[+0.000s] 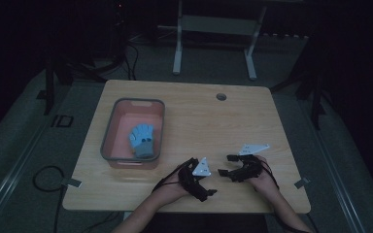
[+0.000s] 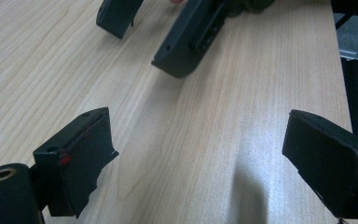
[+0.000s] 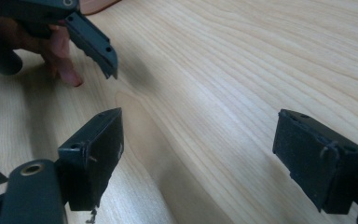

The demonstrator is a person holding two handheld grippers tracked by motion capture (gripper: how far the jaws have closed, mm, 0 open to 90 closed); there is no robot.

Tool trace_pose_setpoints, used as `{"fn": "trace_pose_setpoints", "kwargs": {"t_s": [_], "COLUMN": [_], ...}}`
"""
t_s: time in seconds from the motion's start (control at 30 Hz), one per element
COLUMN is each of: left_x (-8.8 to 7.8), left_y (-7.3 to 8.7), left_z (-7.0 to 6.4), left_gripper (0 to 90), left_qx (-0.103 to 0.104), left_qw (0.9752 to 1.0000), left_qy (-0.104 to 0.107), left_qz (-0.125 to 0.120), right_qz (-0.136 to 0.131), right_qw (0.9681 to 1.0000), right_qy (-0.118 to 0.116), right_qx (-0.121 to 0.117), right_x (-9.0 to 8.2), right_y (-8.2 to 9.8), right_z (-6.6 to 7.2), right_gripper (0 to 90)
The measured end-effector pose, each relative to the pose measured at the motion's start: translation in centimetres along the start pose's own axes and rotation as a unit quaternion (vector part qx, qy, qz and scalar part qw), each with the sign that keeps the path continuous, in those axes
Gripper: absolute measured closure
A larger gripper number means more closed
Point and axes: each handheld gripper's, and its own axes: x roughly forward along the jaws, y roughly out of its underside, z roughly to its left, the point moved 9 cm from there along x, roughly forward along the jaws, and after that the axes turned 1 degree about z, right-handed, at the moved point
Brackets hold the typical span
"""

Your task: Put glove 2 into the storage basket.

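Note:
A pink basin with a grey rim point(image 1: 108, 130) stands on the left half of the wooden table point(image 1: 209, 121), and a light blue glove point(image 1: 142, 138) lies inside it. Near the front edge, my left gripper point(image 1: 208, 182) and my right gripper point(image 1: 227, 165) face each other a short way apart, both low over the wood. In the left gripper view, my left gripper point(image 2: 200, 135) is open with bare table between its jaws and the right gripper's jaws point(image 2: 182, 46) ahead. In the right gripper view, my right gripper point(image 3: 203, 135) is open and empty too.
A round grommet hole point(image 1: 221, 96) sits near the table's far edge. The left gripper's jaw point(image 3: 95, 44) and a finger point(image 3: 67, 72) lie close ahead in the right gripper view, with the basin's corner point(image 3: 98, 4) beyond. A white frame point(image 1: 213, 29) stands on the floor behind.

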Motion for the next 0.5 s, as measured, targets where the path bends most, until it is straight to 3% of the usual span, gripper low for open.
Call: {"fn": "trace_pose_setpoints", "kwargs": {"t_s": [0.5], "left_x": [-0.07], "left_y": [0.39], "left_z": [-0.23], "left_gripper": [8.9], "left_qx": [0.009], "left_qw": [0.9999], "left_qy": [-0.005], "left_qz": [-0.001], "right_qz": [0.003], "right_qw": [0.9998], "right_qy": [0.019], "right_qx": [-0.009], "right_x": [-0.25], "right_y": [0.63], "right_z": [-0.57], "right_gripper": [16.3]}}
